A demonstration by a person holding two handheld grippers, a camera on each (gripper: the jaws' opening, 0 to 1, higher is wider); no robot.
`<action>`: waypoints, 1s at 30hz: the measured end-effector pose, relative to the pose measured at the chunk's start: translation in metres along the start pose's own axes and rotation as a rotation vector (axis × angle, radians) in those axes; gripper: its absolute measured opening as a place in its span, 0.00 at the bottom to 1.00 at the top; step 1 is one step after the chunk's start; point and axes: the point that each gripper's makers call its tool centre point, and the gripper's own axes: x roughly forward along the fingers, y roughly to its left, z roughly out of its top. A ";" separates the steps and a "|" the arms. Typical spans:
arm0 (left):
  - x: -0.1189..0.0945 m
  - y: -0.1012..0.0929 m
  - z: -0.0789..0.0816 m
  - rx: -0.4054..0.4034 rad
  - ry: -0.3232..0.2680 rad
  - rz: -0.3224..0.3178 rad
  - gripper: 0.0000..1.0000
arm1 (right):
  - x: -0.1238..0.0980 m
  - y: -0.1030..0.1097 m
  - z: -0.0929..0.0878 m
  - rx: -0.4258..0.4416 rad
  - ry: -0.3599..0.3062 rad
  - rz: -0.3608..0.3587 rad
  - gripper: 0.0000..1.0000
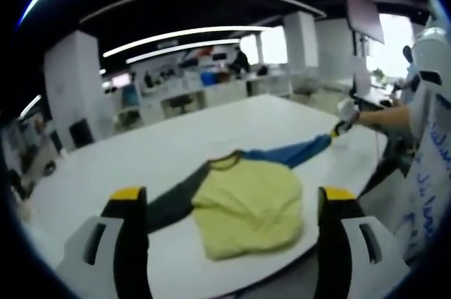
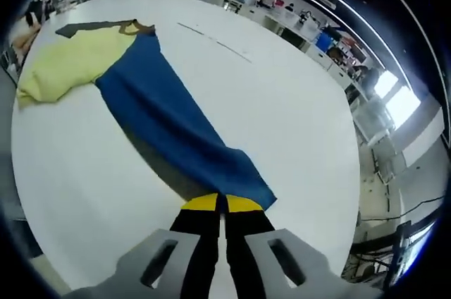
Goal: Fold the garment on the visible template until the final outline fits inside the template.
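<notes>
A garment with a yellow body point(image 1: 246, 207), a dark grey sleeve point(image 1: 173, 200) and a blue sleeve point(image 1: 299, 151) lies on a white table point(image 1: 176, 151). My left gripper point(image 1: 229, 204) is open, held back from the table's near edge with the yellow body seen between its yellow-tipped jaws. My right gripper point(image 2: 222, 204) is shut on the cuff end of the blue sleeve point(image 2: 176, 130), pulled out straight and lifted slightly, casting a shadow. The yellow body point(image 2: 70, 63) lies at the far left of the right gripper view. In the left gripper view a person's hand holds the right gripper point(image 1: 343, 126).
Faint template lines point(image 2: 211, 39) are marked on the table beyond the sleeve. A person in a white printed top point(image 1: 430, 144) stands at the table's right side. Desks, pillars and chairs fill the office behind the table.
</notes>
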 end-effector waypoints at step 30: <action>-0.006 0.007 -0.012 -0.018 0.012 -0.008 0.96 | 0.004 0.030 -0.041 0.012 0.190 0.163 0.02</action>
